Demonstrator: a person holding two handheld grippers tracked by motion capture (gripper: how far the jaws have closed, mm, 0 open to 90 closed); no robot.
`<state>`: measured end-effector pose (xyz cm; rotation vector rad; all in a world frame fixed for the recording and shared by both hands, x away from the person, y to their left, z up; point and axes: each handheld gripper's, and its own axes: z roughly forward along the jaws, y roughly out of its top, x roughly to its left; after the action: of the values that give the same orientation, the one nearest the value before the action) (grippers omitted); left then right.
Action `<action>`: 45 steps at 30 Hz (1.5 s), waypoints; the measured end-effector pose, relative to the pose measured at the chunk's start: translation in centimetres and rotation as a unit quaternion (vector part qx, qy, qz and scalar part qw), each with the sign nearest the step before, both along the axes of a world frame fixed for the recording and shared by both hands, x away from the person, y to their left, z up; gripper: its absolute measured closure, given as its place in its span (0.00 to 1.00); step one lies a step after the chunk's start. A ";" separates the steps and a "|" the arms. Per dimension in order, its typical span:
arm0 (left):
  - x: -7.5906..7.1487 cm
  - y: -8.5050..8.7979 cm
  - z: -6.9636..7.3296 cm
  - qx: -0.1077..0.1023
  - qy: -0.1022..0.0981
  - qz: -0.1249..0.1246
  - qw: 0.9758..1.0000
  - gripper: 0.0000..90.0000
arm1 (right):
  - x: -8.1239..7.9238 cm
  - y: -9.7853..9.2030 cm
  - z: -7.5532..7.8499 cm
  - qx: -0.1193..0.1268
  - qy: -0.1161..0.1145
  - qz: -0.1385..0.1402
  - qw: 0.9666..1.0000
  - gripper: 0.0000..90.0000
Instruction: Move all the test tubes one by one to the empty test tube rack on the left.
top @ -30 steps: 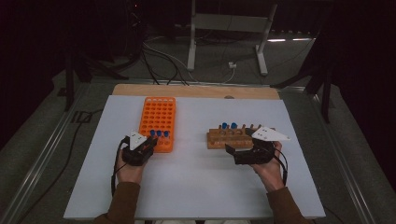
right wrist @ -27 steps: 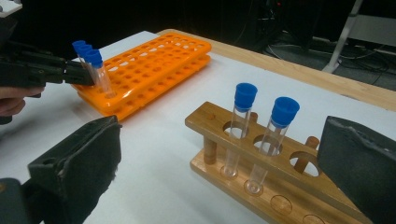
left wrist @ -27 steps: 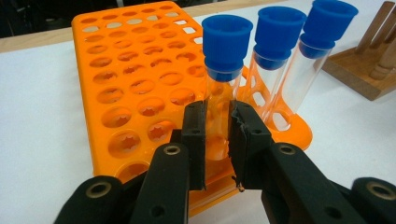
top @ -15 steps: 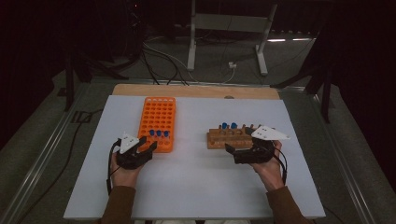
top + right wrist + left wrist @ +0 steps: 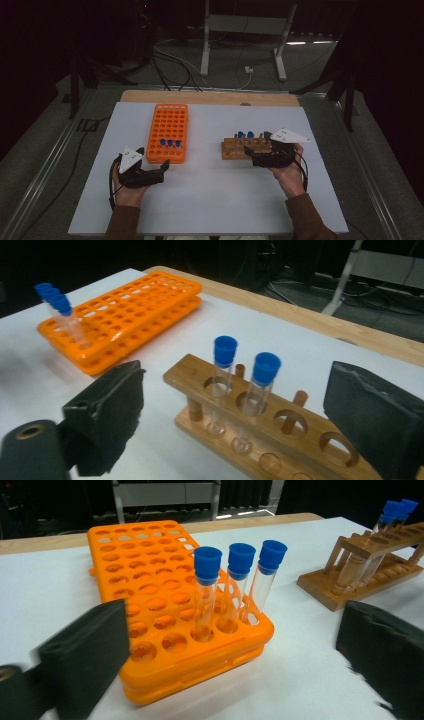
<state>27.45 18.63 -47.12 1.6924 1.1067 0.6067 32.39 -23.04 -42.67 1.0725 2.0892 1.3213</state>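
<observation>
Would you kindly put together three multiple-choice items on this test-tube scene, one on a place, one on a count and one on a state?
1. Where in the orange rack do the capped tubes stand?
A. In the row nearest the person
B. In the far row
C. Lying beside it

2. How many blue-capped tubes stand in the wooden rack?
A. None
B. Two
C. Five

3. How do the jaws of the left gripper stand?
A. Shut on a tube
B. Shut on the rack
C. Open, with nothing between them

Answers:
1 A, since the high view shows the three blue caps at the rack's near end.
2 B, since the right gripper view shows two tubes side by side in its holes.
3 C, since the left gripper view shows the jaws wide apart, having just been opening, short of the orange rack.
</observation>
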 end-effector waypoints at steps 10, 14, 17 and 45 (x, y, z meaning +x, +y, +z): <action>-0.6 0.4 0.3 -0.014 -0.009 0.000 1.000 0.01 | 1.8 0.4 -0.9 -0.028 0.025 -0.017 0.999 0.43; -0.6 0.4 0.2 -0.009 -0.007 0.001 1.000 0.01 | 2.4 0.5 -1.5 -0.039 0.031 -0.022 0.999 0.60; -0.5 0.4 0.1 -0.009 -0.006 0.000 1.000 0.01 | 2.9 0.6 -1.9 -0.034 0.037 -0.025 0.998 0.65; -0.5 -0.3 0.1 0.004 -0.006 -0.008 1.000 0.01 | 4.2 1.1 -2.9 -0.021 0.056 -0.016 0.998 0.85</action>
<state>26.98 18.29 -47.01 1.6999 1.0835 0.6114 36.59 -21.91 -45.59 1.1820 2.1615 1.2235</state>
